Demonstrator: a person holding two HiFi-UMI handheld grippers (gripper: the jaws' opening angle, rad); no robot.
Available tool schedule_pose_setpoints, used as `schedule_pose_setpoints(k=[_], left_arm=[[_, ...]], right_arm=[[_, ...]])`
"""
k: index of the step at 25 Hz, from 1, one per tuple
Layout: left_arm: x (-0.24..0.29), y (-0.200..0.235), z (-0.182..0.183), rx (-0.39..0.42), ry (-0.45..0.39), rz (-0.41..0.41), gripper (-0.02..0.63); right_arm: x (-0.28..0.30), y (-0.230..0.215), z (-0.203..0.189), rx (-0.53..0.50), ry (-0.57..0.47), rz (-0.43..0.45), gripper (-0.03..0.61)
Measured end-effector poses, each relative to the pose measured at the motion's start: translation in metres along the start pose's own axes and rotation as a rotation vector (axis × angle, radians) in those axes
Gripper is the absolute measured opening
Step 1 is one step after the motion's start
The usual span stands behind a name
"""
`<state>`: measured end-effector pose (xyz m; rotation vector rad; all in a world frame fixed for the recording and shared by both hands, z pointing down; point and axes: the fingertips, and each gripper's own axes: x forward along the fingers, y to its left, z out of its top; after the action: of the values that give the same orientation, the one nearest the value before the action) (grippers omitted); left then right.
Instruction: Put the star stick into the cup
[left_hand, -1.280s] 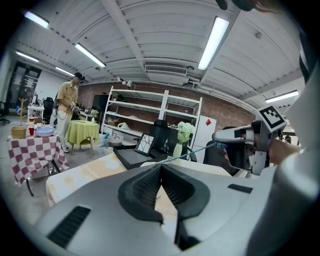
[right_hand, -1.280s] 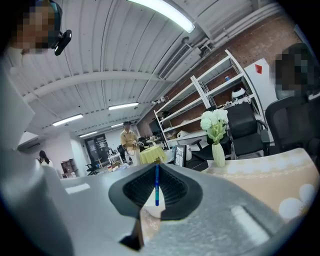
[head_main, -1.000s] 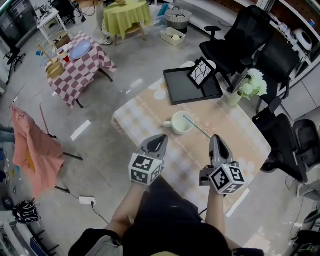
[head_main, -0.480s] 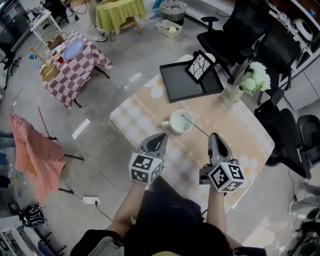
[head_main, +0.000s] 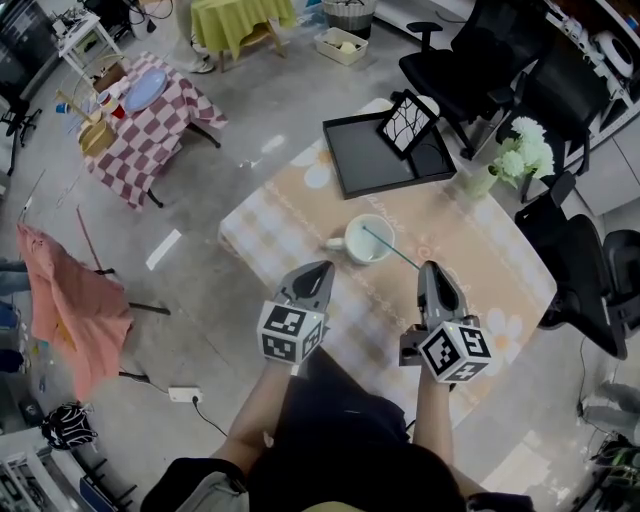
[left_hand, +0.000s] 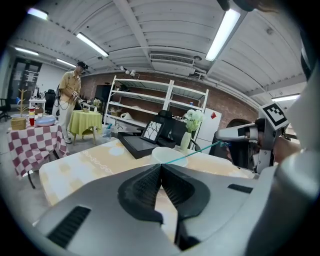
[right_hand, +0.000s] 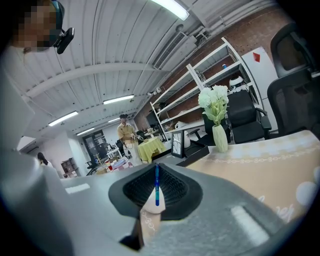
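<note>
Firmly, the right tongs (right_hand: 156, 167) are clenched on the star stick (right_hand: 157, 186), the thin teal shaft being pinched between the ribbed pads at its near end. This is judged to be so that nearly its whole length is left free to reach forward. In the head view the stick is seen slanting away from those tongs toward the white cup (head_main: 351, 246), with its far tip lying over the cup's open mouth. Whether the tip touches the inside cannot be told, and the star itself is too small to be made out. The left tongs (left_hand: 161, 166) are closed on nothing and are held just beside the right ones, apart from the cup. They are probably kept there to stay clear of the stick's path, though ready should the cup need steadying. The cup is set upright near the middle of the bench (head_main: 470, 235), within easy reach, its handle turned to the left. Farther off, a black tray (head_main: 365, 165) with a framed picture (head_main: 407, 124) propped in it is placed at the far edge, and a vase of white flowers (head_main: 520, 158) is stood at the right corner, both well apart from the work.
</note>
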<state>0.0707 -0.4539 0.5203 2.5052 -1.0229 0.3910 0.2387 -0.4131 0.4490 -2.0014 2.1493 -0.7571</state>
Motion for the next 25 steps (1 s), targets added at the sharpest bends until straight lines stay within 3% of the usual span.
schedule_pose_setpoints(k=[25], left_arm=[[0.0033,0.0062,-0.0093,-0.010,-0.003,-0.011,0.011]], right_arm=[[0.0041,0.0051,-0.0096,0.032,-0.005,0.007,0.018]])
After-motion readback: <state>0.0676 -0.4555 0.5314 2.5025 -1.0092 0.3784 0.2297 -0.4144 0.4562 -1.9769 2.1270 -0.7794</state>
